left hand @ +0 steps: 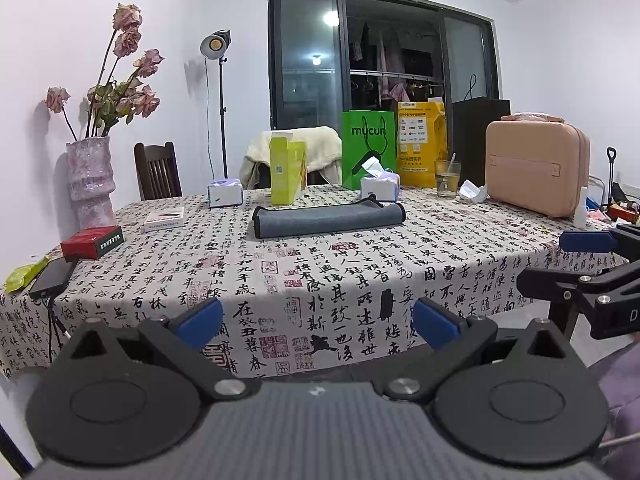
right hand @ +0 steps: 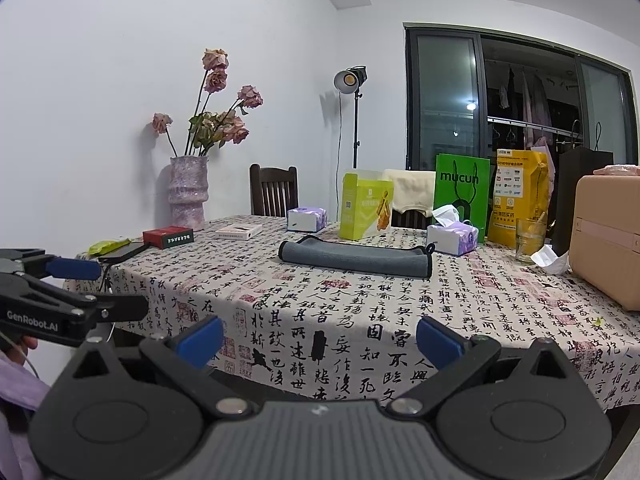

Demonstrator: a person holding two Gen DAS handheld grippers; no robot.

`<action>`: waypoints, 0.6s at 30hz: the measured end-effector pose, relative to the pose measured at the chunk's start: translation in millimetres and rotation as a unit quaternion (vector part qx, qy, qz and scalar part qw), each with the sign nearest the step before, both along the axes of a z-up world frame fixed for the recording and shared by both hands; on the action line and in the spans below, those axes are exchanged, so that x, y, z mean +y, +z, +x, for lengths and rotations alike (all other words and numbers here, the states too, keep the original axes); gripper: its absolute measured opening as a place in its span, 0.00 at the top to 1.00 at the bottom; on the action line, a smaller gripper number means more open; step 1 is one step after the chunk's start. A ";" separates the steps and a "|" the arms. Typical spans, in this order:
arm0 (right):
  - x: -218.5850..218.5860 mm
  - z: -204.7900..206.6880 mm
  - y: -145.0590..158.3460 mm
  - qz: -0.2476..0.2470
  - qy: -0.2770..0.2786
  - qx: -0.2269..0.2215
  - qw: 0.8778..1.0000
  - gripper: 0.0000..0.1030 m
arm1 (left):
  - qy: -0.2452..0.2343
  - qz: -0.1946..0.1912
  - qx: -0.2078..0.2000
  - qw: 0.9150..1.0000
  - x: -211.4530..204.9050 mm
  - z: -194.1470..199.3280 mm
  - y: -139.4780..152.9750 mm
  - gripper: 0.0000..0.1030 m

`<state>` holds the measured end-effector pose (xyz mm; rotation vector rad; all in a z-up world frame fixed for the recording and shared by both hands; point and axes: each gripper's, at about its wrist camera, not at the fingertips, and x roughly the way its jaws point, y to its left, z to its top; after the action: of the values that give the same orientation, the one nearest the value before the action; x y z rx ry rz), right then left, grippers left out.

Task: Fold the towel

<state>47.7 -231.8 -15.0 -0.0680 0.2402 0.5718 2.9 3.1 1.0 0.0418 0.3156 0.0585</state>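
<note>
On table (left hand: 360, 280), folded towel (left hand: 328, 220); pink case (left hand: 538, 172) whole from left wrist only

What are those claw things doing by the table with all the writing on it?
A person holds two grippers to fold the grey towel. The towel already lies folded in a long strip on the tablecloth, near the far side. The left gripper and right gripper are both open and empty, held back by the near edge, touching nothing.
</note>
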 end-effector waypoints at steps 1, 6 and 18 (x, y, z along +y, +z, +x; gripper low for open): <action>-0.4 0.5 0.0 0.000 -0.001 0.000 1.000 0.00 | 0.000 0.000 0.000 1.000 0.0 0.0 0.0 0.00; 0.4 0.2 -0.3 0.001 -0.001 0.001 1.000 0.00 | 0.000 0.000 0.000 1.000 -0.2 0.0 -0.1 0.00; 1.3 -0.3 -0.7 0.001 0.000 0.001 1.000 0.00 | -0.001 0.001 0.001 1.000 -0.9 0.9 -0.7 0.00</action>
<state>47.3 -230.5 -15.7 -0.0645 0.2419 0.5717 3.8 2.3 0.3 0.0438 0.3167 0.0566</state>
